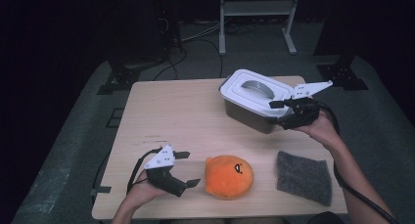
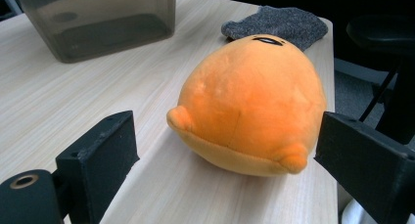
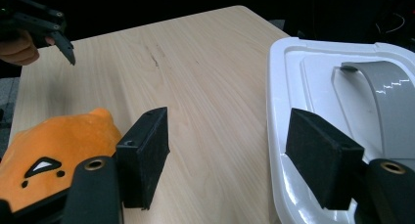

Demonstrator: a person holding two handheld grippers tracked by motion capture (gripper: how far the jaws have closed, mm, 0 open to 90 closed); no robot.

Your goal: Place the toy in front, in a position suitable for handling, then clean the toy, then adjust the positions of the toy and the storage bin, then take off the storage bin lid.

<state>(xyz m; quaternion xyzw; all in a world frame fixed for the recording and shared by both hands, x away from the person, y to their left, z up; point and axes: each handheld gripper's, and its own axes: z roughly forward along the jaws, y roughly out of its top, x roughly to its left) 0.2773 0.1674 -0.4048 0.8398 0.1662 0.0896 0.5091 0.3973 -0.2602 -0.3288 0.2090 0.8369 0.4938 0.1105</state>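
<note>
High view: left gripper [image 1: 187,168] spread, orange plush [image 1: 229,176] just ahead of its tips; right gripper [image 1: 280,115] spread at bin lid [image 1: 254,91] edge.
Left gripper view: centre plush [image 2: 249,104] btwn jaws, then squeeze.
Right gripper view: one jaw over lid [image 3: 313,82]; grip rim squarely.

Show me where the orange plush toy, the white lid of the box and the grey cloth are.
orange plush toy [image 1: 228,176], high view, middle of its body.
white lid [image 1: 235,91], high view, near left part of its flat rim.
grey cloth [image 1: 303,177], high view, its centre.
</note>
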